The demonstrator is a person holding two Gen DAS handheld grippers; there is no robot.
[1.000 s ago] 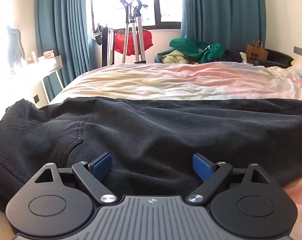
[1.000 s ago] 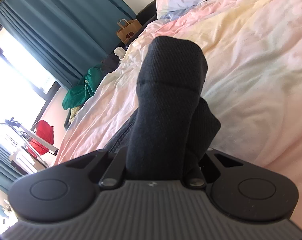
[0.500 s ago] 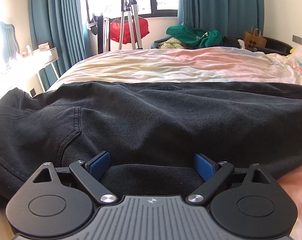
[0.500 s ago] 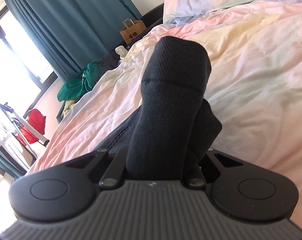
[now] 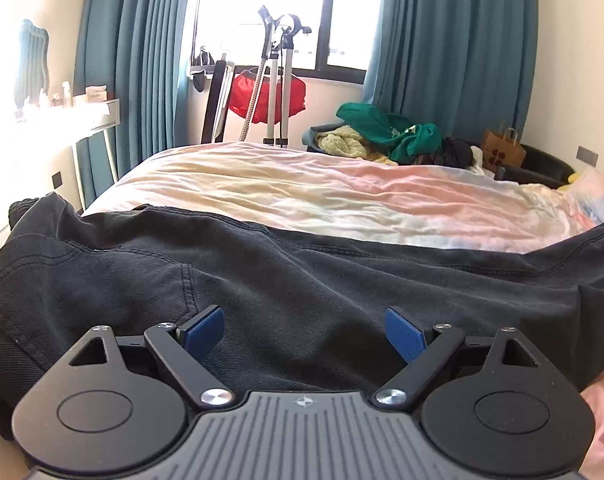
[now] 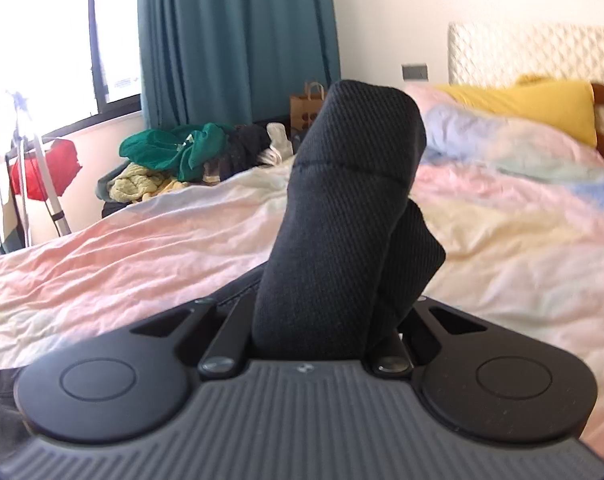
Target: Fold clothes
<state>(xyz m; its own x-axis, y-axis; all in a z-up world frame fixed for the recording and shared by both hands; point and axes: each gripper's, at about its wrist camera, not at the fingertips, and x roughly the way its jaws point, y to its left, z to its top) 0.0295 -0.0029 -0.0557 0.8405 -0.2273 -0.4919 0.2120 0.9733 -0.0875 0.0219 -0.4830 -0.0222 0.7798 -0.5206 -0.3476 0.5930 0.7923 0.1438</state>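
Right wrist view: my right gripper (image 6: pixel 334 320) clamps black trousers (image 5: pixel 302 280) hem; left gripper (image 5: pixel 305 330) spread wide, hovering. Keep hem taut, carry level.

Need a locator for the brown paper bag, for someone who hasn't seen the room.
Find the window with teal curtains beyond the bed. Right of the green clothes pile, by the wall, stands the brown paper bag. It alone is stiff, with handles and dark dots.
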